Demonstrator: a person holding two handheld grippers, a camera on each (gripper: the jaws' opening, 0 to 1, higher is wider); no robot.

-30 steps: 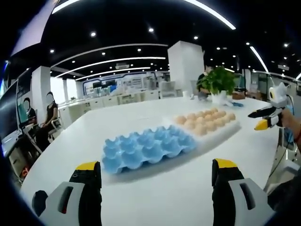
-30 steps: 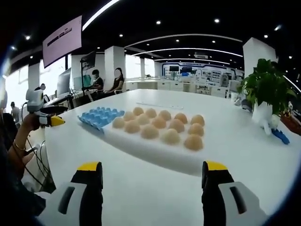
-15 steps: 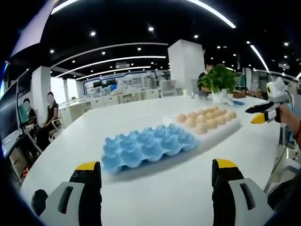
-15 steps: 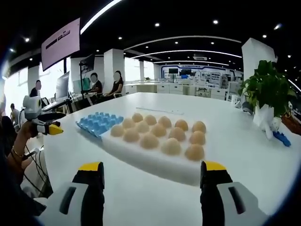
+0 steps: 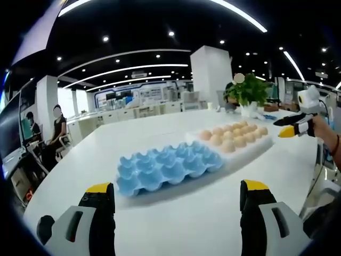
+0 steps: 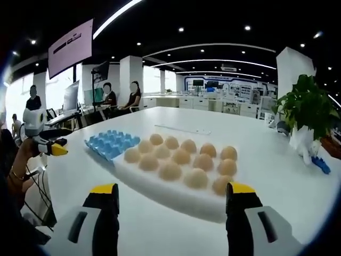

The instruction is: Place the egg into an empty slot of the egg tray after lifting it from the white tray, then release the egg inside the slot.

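Nearest in the left gripper view, the left gripper point(image 5: 176, 205) hangs low over the white table point(image 5: 176, 229) with its two yellow-tipped jaws wide apart and nothing between them. The bottom of each jaw is cut off by the edge of the view. In the right gripper view the right gripper point(image 6: 171, 205) is also spread open and holds nothing, and its jaws are cut off low down too.

A little farther on the table lies the blue egg tray point(image 5: 168, 169), bumpy with round cups. Its cups look bare from here, though the far ones are hard to see into. Just beside it, on its right in the left gripper view, sits the white tray point(image 5: 250, 151), flat and smooth. The eggs point(image 5: 234, 136) rest on it in rows, pale brown and round. The rows run together, so their count is hard to make out in that view.

Since a moment ago, the right gripper has come closer to the eggs, so they look bigger in its view. In the left gripper view it has lifted a bit at the far right.

Far back stands a green plant point(image 6: 308, 104) in a white pot, and people sit at desks, small and blurry.
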